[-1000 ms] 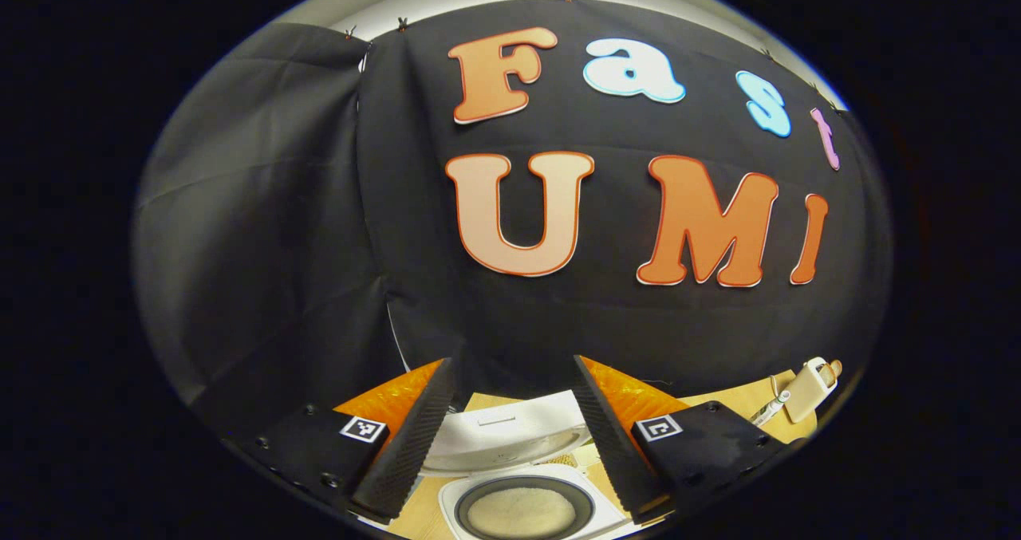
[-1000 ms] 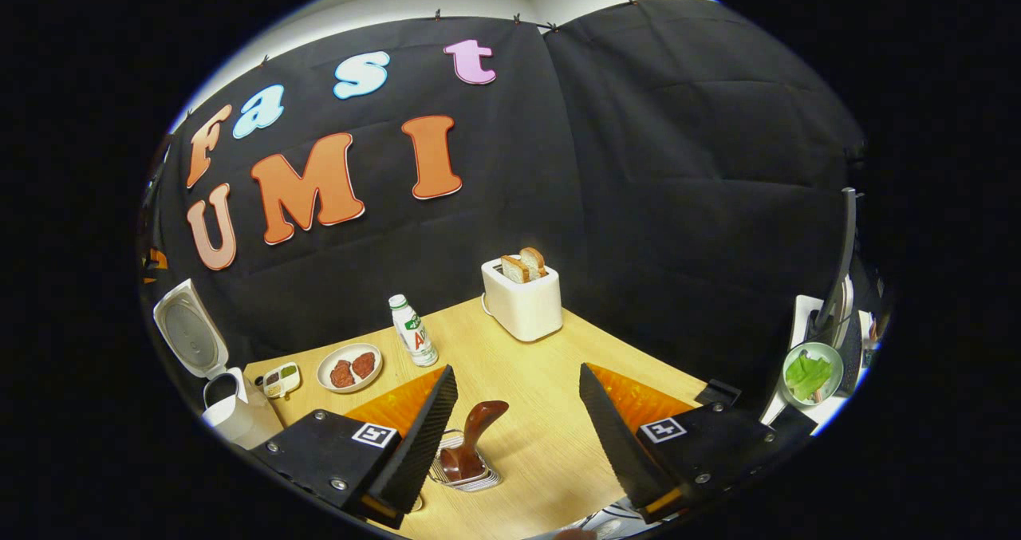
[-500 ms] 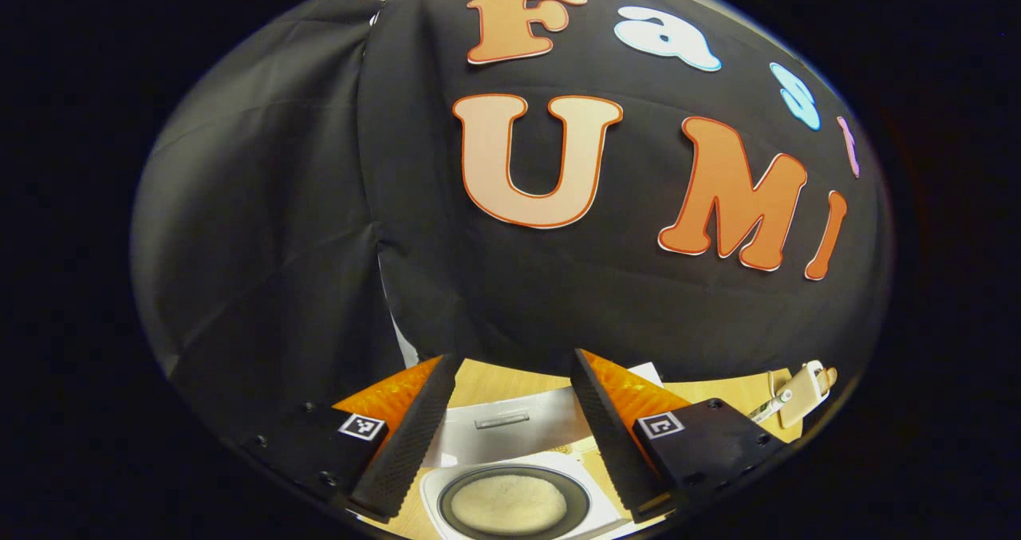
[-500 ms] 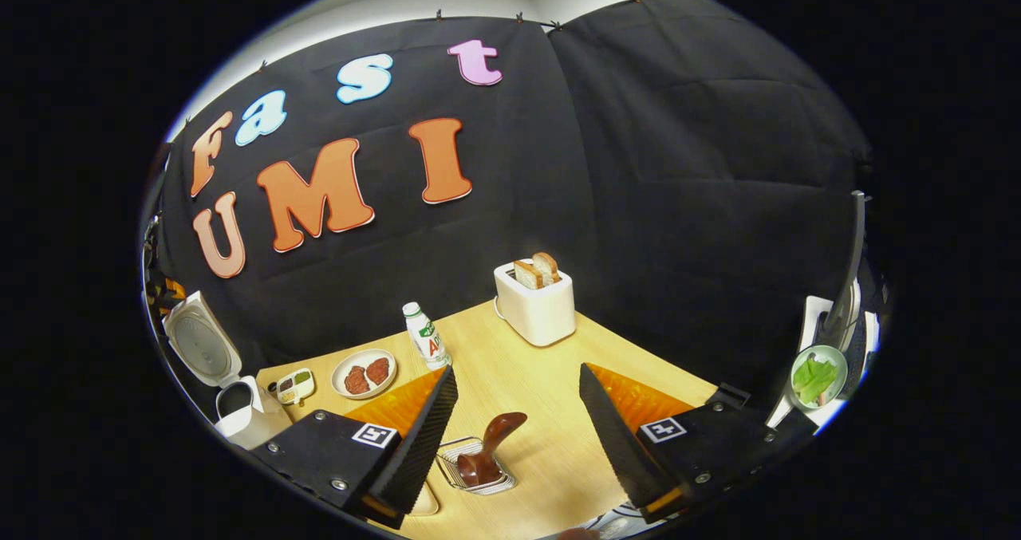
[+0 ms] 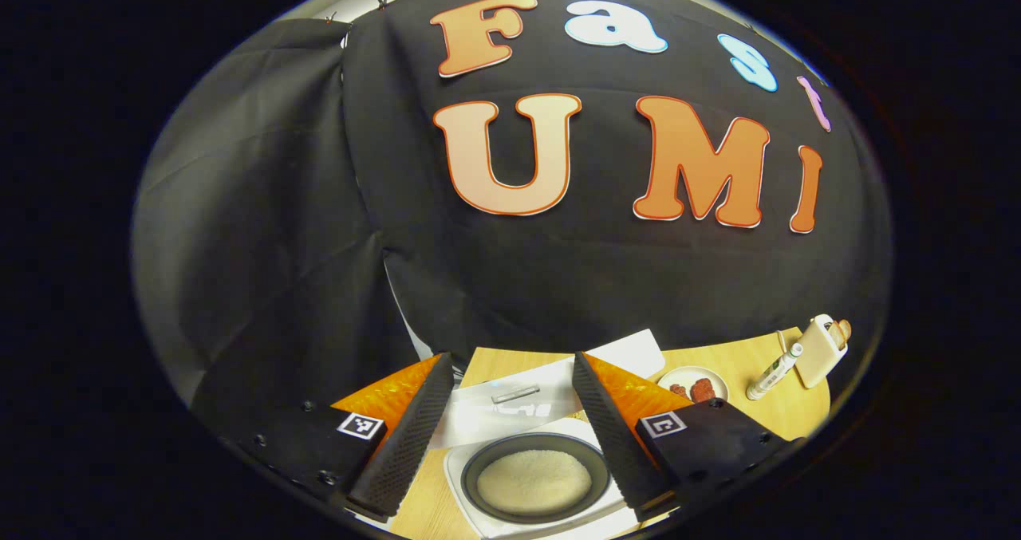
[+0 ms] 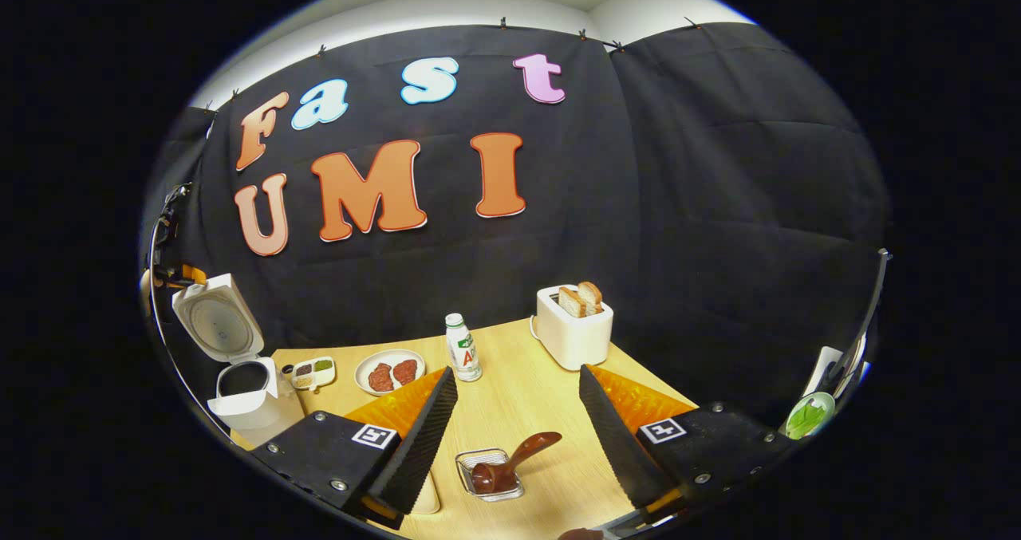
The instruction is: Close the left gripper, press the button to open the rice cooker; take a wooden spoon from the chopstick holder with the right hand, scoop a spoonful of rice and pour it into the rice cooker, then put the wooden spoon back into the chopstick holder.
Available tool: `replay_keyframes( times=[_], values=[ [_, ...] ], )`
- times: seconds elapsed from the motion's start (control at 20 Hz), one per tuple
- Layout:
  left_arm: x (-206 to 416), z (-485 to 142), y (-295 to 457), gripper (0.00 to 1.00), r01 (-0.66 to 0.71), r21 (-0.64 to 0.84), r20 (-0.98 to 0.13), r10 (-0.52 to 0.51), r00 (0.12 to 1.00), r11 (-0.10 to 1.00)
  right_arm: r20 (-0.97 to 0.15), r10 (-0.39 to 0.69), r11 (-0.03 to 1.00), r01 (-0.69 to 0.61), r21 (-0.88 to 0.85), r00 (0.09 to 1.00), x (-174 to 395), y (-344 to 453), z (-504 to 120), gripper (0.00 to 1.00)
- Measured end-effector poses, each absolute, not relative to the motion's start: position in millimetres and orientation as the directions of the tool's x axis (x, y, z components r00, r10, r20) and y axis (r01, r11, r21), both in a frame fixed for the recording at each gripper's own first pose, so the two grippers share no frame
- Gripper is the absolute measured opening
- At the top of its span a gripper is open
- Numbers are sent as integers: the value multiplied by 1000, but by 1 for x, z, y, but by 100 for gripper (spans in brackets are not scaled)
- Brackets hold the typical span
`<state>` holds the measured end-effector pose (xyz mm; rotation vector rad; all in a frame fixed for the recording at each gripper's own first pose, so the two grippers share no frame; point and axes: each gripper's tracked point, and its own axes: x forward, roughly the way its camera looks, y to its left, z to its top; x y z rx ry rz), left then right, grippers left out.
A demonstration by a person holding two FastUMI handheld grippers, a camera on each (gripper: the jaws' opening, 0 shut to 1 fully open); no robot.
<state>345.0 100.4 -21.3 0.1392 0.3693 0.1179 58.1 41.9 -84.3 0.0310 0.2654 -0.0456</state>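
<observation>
The white rice cooker [image 5: 471, 492] lies right under my left gripper [image 5: 510, 360], its lid [image 5: 518, 404] swung up behind it. The dark inner pot holds a flat layer of white rice [image 5: 534, 482]. My left gripper is open and holds nothing. In the right gripper view the same rice cooker [image 6: 247, 404] stands at the table's far left with its lid [image 6: 217, 318] raised. A dark wooden spoon [image 6: 514, 460] leans in a small wire chopstick holder [image 6: 488, 476], low between the fingers of my right gripper [image 6: 517, 371], which is open and apart from it.
On the wooden table [image 6: 518, 412] stand a white toaster [image 6: 570, 333] with bread, a small bottle [image 6: 461, 348], a plate of meat [image 6: 389, 372] and a small condiment dish [image 6: 313, 372]. A green bowl [image 6: 806, 416] sits at the far right.
My left gripper has drawn back from the cooker, so more of the pot and the plate of meat have come into view. My right gripper has pulled away from the spoon holder.
</observation>
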Motion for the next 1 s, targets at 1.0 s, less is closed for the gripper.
replay_keyframes(
  times=[1.0],
  values=[
    [193,-183,71,100,-154,-62,-514,101,852,986,-301,137,990,-121,70,944,47,71,-113,95]
  ],
)
